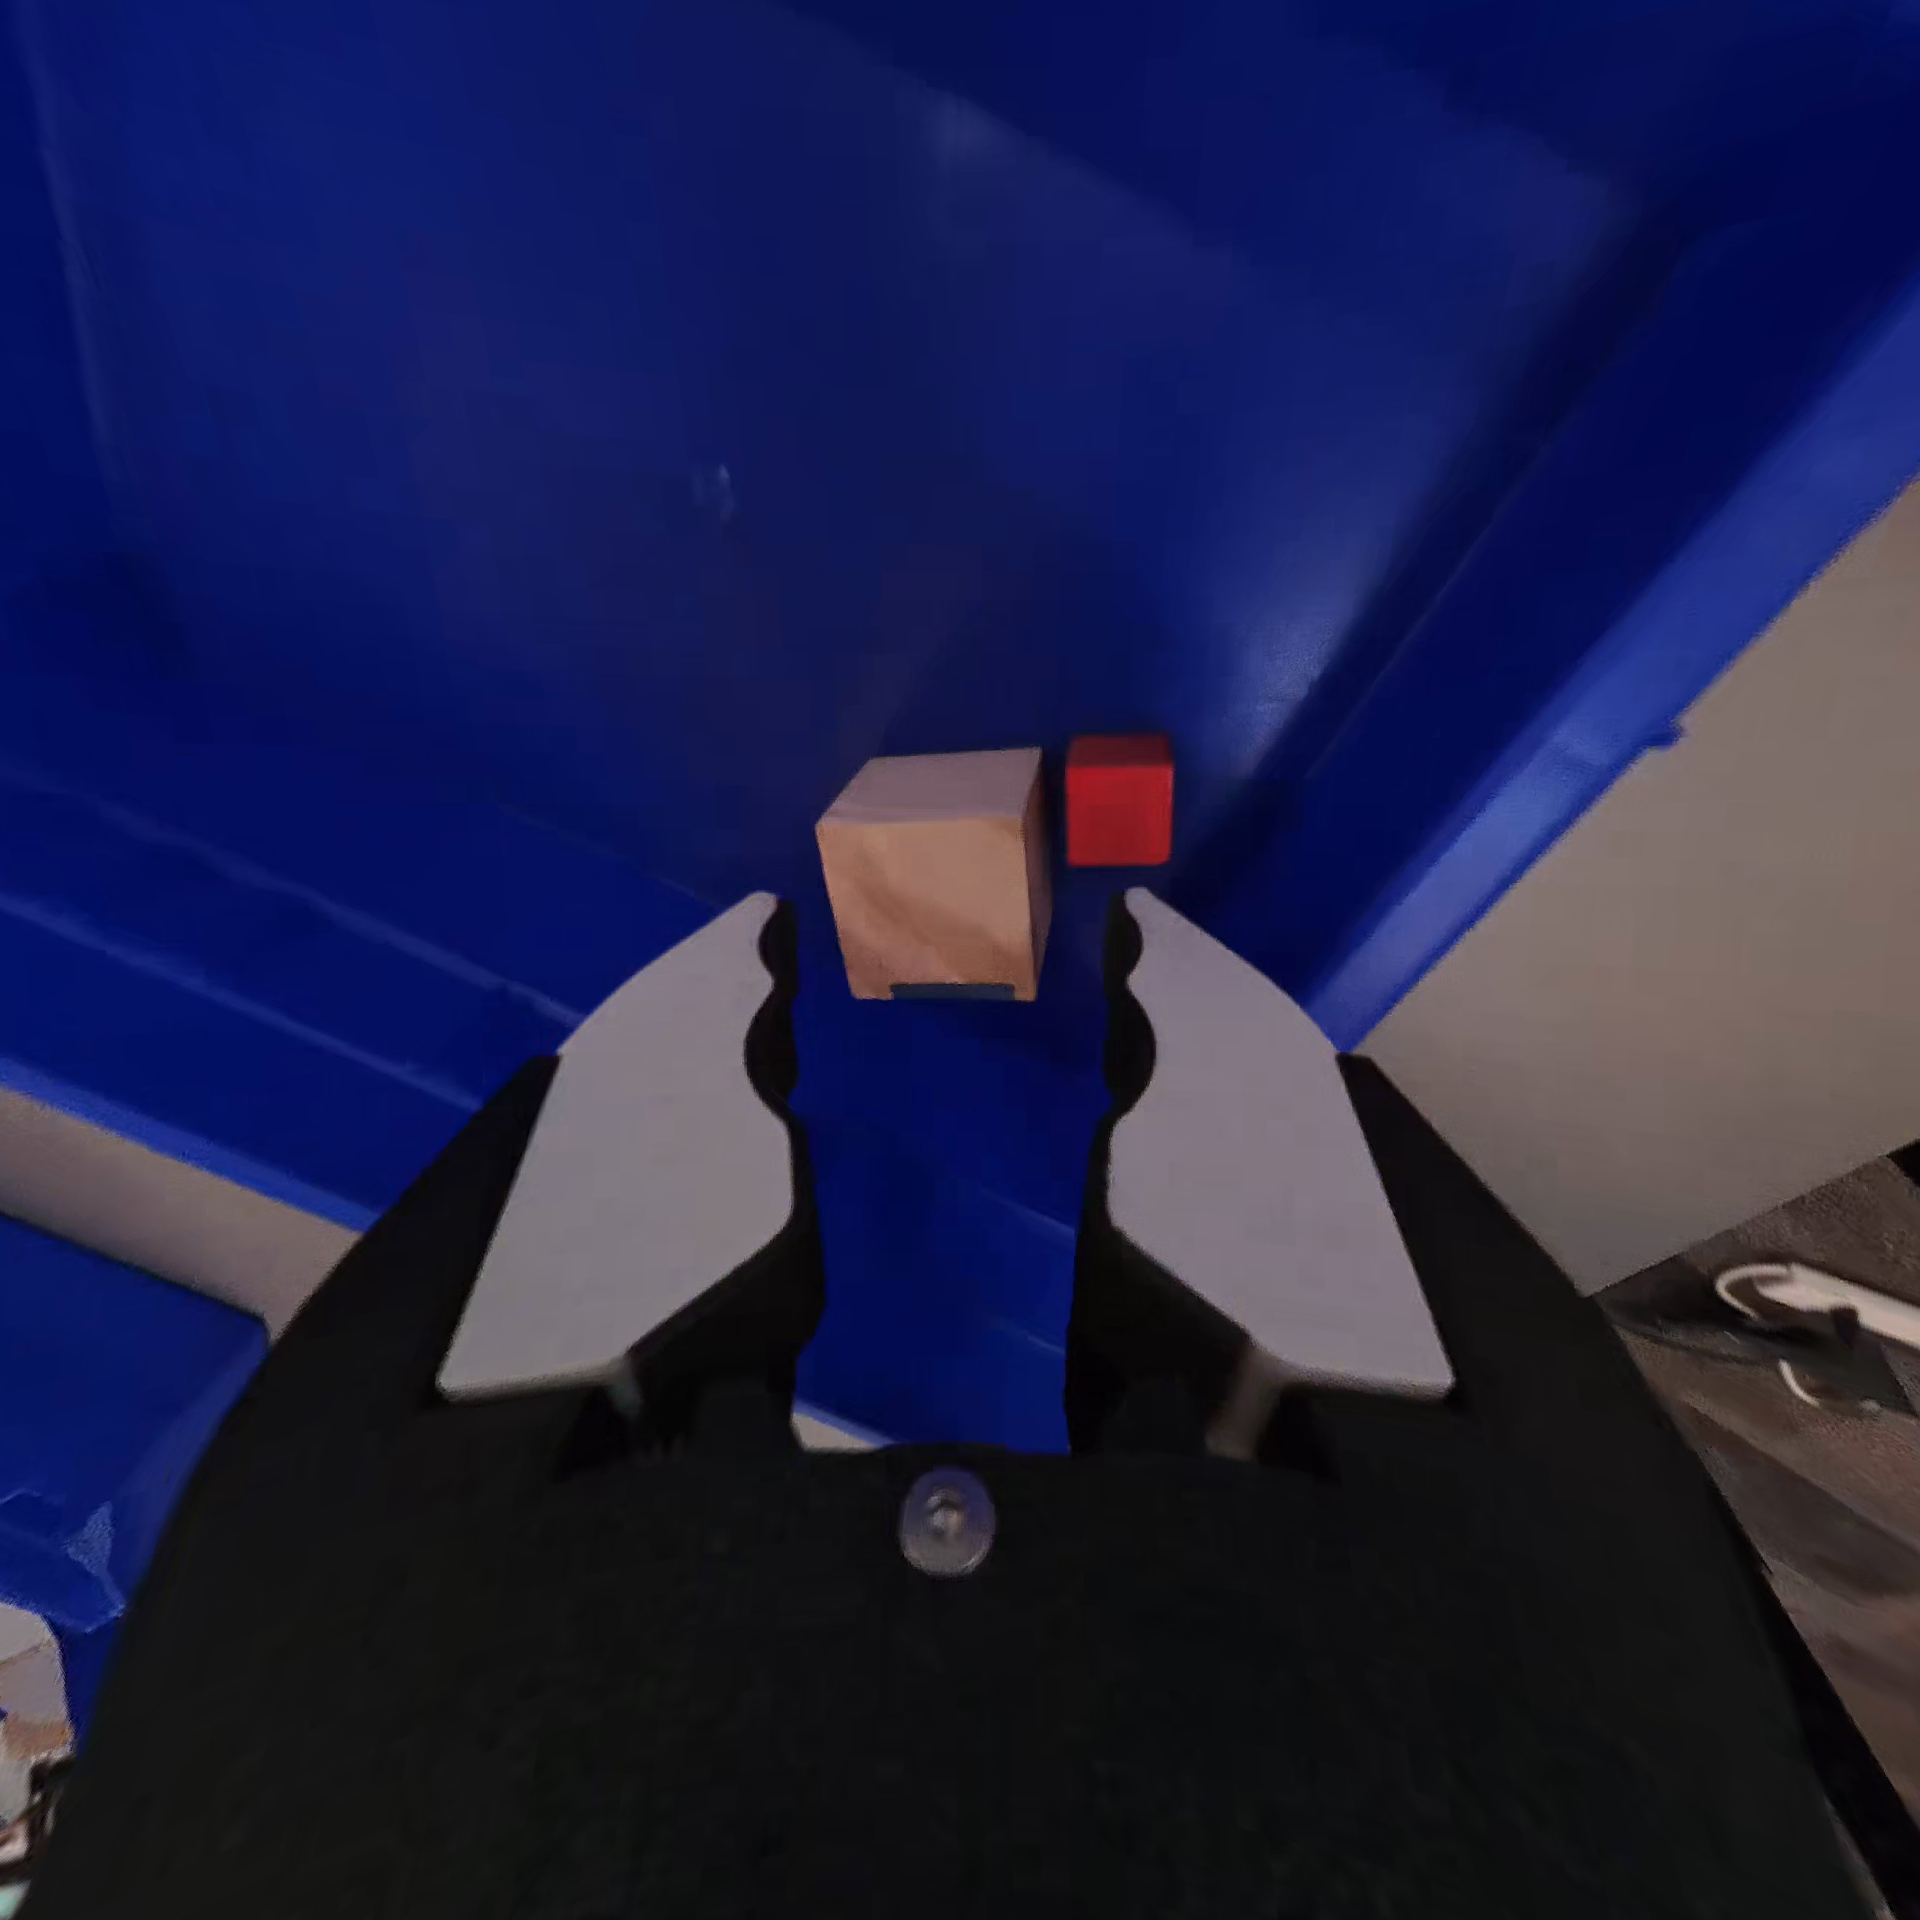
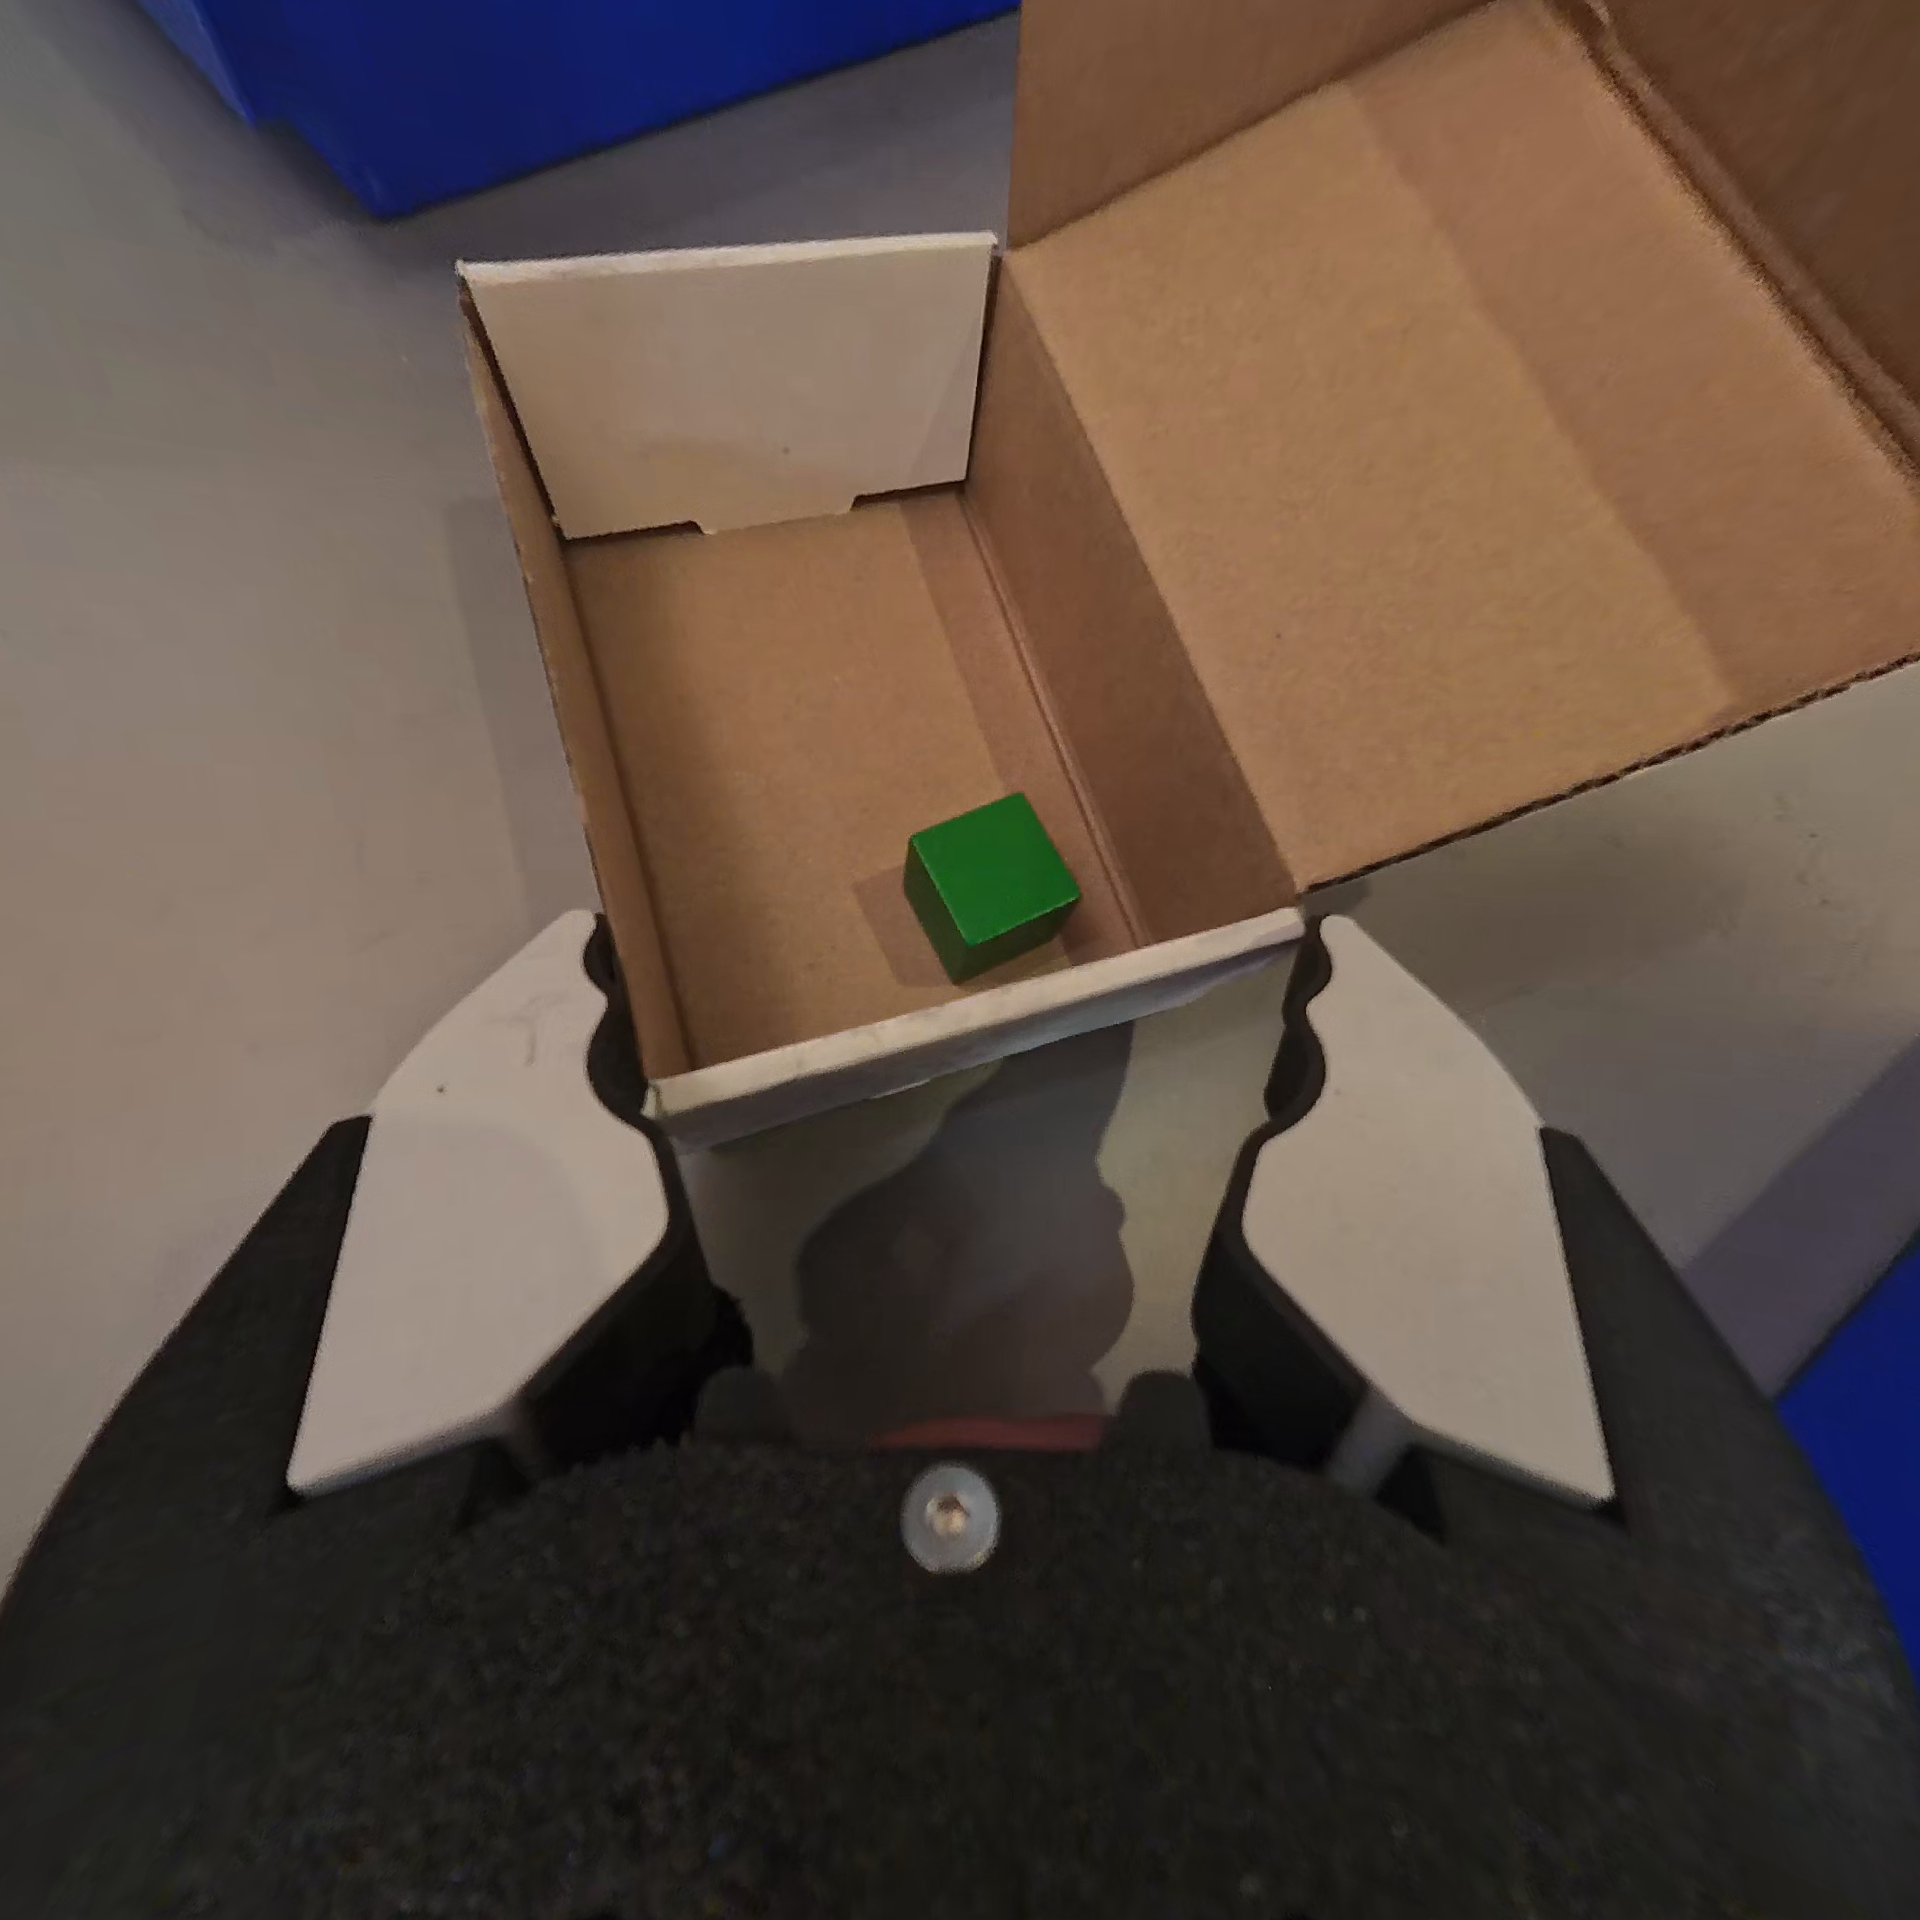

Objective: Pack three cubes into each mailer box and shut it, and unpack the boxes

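Observation:
In the left wrist view, a plain wooden cube (image 1: 930, 883) and a smaller-looking red cube (image 1: 1119, 800) lie side by side on the floor of a blue bin (image 1: 623, 468), near its right wall. My left gripper (image 1: 951, 902) is open, its fingertips on either side of the wooden cube's near part, not touching it. In the right wrist view, an open mailer box (image 2: 790, 675) holds one green cube (image 2: 992, 883) near its front wall. Its lid (image 2: 1455, 468) stands open to the right. My right gripper (image 2: 961, 930) is open, with its fingers straddling the box's near end.
The box stands on a grey table (image 2: 239, 623). A corner of the blue bin (image 2: 520, 94) shows behind the box at the top left. Another blue object (image 2: 1855, 1413) sits at the lower right. In the left wrist view, the grey table (image 1: 1662, 935) lies right of the bin. Across from one pair of fingers to the other is roughly 40 cm.

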